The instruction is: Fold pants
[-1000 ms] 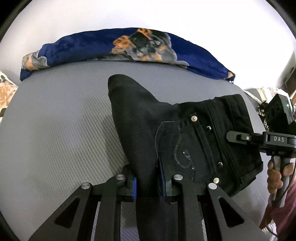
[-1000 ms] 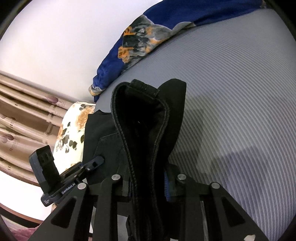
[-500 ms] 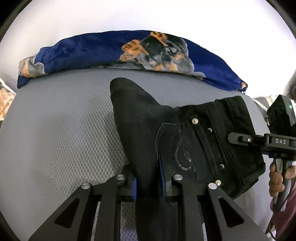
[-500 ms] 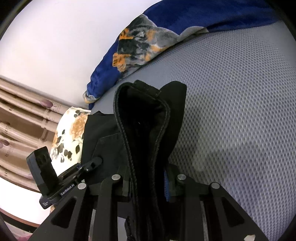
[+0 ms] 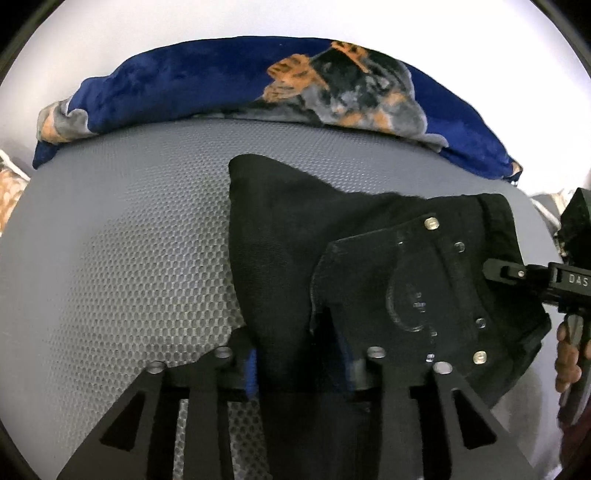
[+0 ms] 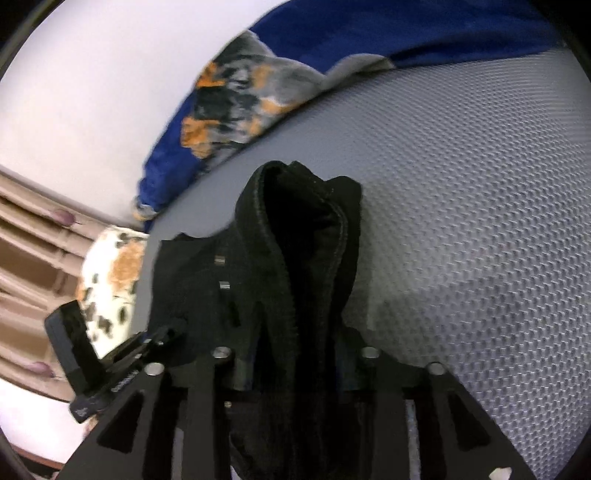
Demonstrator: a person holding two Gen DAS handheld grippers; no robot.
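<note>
Bedroom: mattress (image 5: 129, 258), blanket (image 5: 184, 81), curtains (image 6: 33, 236)

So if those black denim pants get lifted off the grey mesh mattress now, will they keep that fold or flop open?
The black denim pants would probably sag: the fabric drapes in soft bulges between the left gripper, whose jaws have just been opening. Stacked layers and the riveted pocket suggest some weight, so the fold may slump. The textured grey mesh mattress likely grips rather than lets them slide.

A blue patterned blanket (image 5: 221, 85) lies bunched along the grey mesh surface (image 5: 122, 258) by a white wall (image 5: 443, 33).
</note>
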